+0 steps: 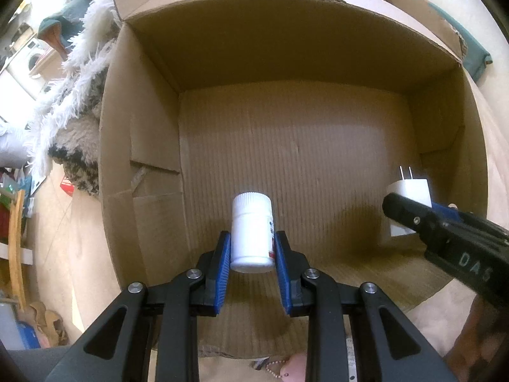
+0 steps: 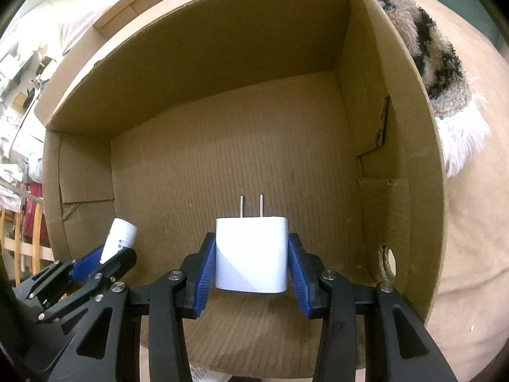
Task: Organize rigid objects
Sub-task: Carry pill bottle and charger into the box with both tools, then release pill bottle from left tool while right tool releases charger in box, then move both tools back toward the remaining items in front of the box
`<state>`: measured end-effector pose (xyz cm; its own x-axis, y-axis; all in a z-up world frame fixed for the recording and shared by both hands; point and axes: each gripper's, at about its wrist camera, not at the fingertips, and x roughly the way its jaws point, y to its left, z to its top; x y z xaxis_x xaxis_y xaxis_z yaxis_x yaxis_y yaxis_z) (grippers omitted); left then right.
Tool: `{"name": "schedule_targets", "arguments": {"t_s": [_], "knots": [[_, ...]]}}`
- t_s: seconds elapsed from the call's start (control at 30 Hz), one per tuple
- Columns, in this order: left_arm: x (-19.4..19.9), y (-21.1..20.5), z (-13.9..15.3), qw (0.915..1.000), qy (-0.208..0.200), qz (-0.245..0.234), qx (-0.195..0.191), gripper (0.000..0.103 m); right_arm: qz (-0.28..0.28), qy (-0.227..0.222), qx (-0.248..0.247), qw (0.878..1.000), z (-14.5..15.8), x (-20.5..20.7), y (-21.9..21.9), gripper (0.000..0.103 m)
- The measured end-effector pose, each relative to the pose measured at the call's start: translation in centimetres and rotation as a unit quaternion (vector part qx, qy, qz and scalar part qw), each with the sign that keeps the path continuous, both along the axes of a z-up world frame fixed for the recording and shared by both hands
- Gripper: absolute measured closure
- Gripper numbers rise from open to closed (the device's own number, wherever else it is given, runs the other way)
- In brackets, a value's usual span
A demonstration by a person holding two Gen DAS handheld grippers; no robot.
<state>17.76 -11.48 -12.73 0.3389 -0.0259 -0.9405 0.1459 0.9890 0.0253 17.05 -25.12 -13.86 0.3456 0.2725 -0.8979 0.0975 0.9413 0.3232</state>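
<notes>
My left gripper (image 1: 252, 242) is shut on a white plastic bottle (image 1: 252, 232) with a ribbed cap, held over the floor of an open cardboard box (image 1: 296, 146). My right gripper (image 2: 251, 248) is shut on a white wall charger (image 2: 251, 254) with two metal prongs pointing forward, also inside the box (image 2: 241, 146). In the left wrist view the charger (image 1: 410, 191) and right gripper (image 1: 413, 216) show at the right. In the right wrist view the bottle (image 2: 119, 235) and left gripper (image 2: 105, 259) show at the lower left.
The box floor holds nothing else that I can see. A shaggy white and dark rug (image 1: 76, 102) lies beside the box, also in the right wrist view (image 2: 445, 73). The box wall has a round hand hole (image 2: 389, 262). Household clutter stands at the far left (image 1: 19, 191).
</notes>
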Motion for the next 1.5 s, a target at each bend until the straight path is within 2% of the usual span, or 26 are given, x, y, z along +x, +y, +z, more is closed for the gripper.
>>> {"name": "schedule_targets", "arguments": {"t_s": [0.13,0.2,0.23,0.3,0.33,0.43,0.47,0.6,0.67,0.7,1.23,1.4,1.5], "knots": [[-0.2,0.5,0.2,1.0000,0.002,-0.002,0.000,0.075,-0.010,-0.016,0.012,1.000,1.0,-0.4,-1.2,0.057],[-0.4,0.8,0.7,1.0000,-0.002,-0.008,-0.003,0.062,-0.013,-0.030,0.016,0.999,1.8,-0.4,-1.3,0.052],[-0.6,0.5,1.3,0.9998,-0.018,-0.011,-0.001,0.058,-0.014,-0.038,0.011,0.999,2.2,-0.5,-1.3,0.047],[-1.2,0.5,2.4,0.9986,-0.049,-0.013,0.013,0.032,-0.007,-0.058,-0.025,0.998,3.1,-0.5,-0.8,0.047],[-1.4,0.4,2.8,0.9980,-0.059,-0.013,0.016,0.029,-0.005,-0.073,-0.037,0.997,3.8,-0.7,-0.6,0.047],[-1.3,0.8,3.5,0.9979,-0.064,-0.006,0.002,0.028,-0.008,-0.096,-0.019,0.995,4.9,-0.7,-0.9,0.031],[-1.2,1.0,3.6,0.9979,-0.064,-0.001,-0.002,0.028,-0.009,-0.098,-0.015,0.995,5.0,-0.7,-1.0,0.029],[-1.3,1.4,3.8,0.9977,-0.067,0.006,-0.005,0.028,-0.013,-0.093,-0.003,0.996,4.8,-0.5,-1.2,0.018],[-1.3,1.6,3.9,0.9977,-0.068,0.004,-0.003,0.028,-0.018,-0.093,0.007,0.995,4.8,-0.5,-1.4,0.005],[-1.4,1.7,3.9,0.9976,-0.069,0.004,-0.002,0.028,-0.019,-0.094,0.008,0.995,4.9,-0.4,-1.5,0.004],[-2.8,2.4,5.8,0.9962,-0.087,0.005,-0.009,0.028,-0.033,-0.105,0.015,0.994,5.8,-1.7,-2.6,0.003],[-3.5,2.8,7.2,0.9958,-0.091,0.001,-0.002,0.028,-0.028,-0.116,0.006,0.993,7.1,-3.2,-2.6,0.003],[-4.7,3.6,8.4,0.9939,-0.110,0.007,-0.009,0.028,-0.020,-0.125,0.003,0.992,8.3,-4.7,-2.6,0.003]]}}
